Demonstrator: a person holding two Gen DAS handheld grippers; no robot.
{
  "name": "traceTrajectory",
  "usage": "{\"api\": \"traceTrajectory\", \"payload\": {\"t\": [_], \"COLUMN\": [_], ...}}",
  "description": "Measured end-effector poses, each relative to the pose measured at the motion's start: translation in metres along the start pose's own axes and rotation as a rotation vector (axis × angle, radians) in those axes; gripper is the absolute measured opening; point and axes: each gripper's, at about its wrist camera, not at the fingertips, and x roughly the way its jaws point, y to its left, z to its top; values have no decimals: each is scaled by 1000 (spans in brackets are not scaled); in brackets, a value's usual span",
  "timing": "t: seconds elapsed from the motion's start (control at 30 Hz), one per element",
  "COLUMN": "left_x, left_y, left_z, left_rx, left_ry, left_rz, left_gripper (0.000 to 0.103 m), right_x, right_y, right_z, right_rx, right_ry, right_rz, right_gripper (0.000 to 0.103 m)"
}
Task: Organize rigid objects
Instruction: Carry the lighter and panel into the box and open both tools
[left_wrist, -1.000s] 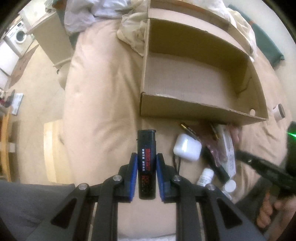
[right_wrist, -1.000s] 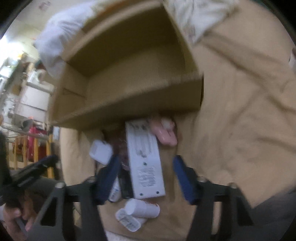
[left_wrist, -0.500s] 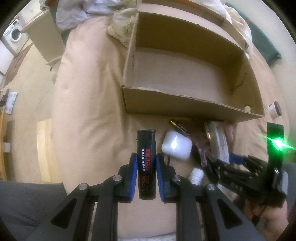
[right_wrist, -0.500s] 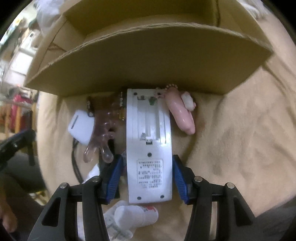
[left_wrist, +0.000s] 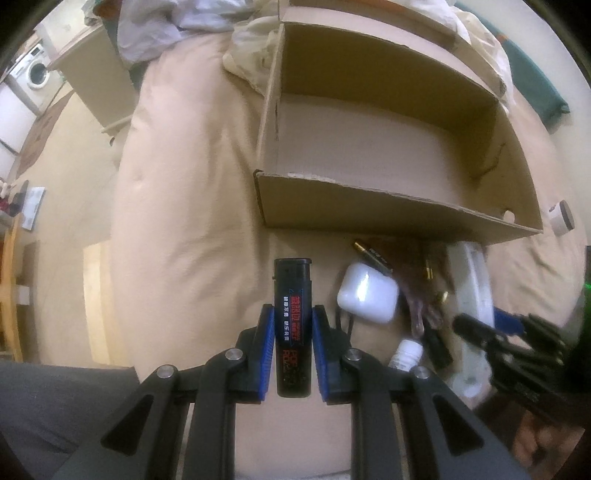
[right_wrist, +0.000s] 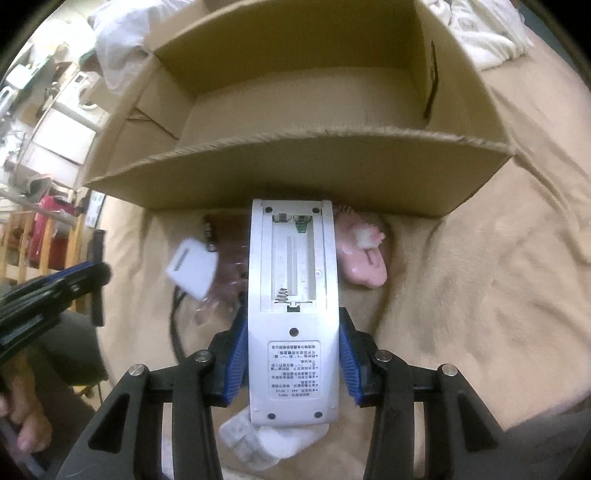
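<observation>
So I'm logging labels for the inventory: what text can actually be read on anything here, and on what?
Nothing can be quoted with confidence.
Lighter in the left gripper: red and white print, too blurred to read.
Remote between the closing right gripper: back sticker with rows of small characters, upside down, too small to read.
Box, white case, small bottle: no legible text.

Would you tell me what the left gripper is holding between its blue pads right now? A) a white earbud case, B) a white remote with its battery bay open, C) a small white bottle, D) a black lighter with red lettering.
D: in the left wrist view the left gripper is shut on the black lighter, while the earbud case lies on the bedding beside it.
</observation>
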Motion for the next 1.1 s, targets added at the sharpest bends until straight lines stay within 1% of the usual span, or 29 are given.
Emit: {"api": "traceTrajectory", "payload": {"t": [0.13,0.33,0.4,0.53,0.6,0.67,0.8,0.87,0.93,1.1], "left_x": [-5,-25,-30,-49,-60,-66,-78,-76,-73,-56], "left_y": [0,-4,-7,-19,-23,-25,-35,-37,-39,-54], "left_z": [-1,-5,-2,14,25,35,59,71,84,110], "left_rx": [2,27,26,63,69,69,96,88,82,134], "left_ry": [-23,-84,-81,-122,-139,-152,-191,-192,-188,-203], "left_rz": [10,-4,-11,-3,-8,-12,5,5,-12,15], "left_gripper": [18,18,18,18,18,18,18,18,18,18], "right_x": [-12,-43,-56,-81,-92,-98,-113,-114,-114,-101], "right_y": [1,5,4,4,5,15,20,24,25,20], "right_z": [-2,-10,-10,-3,5,12,34,43,56,90], "right_rx": [-9,-9,-10,-4,-16,-23,-41,-51,-58,-46], "right_ry": [-20,-54,-69,-105,-129,-156,-195,-209,-222,-235], "right_rz": [15,95,120,174,182,183,178,174,169,170], "right_gripper": [46,46,46,46,46,46,47,46,46,46]}}
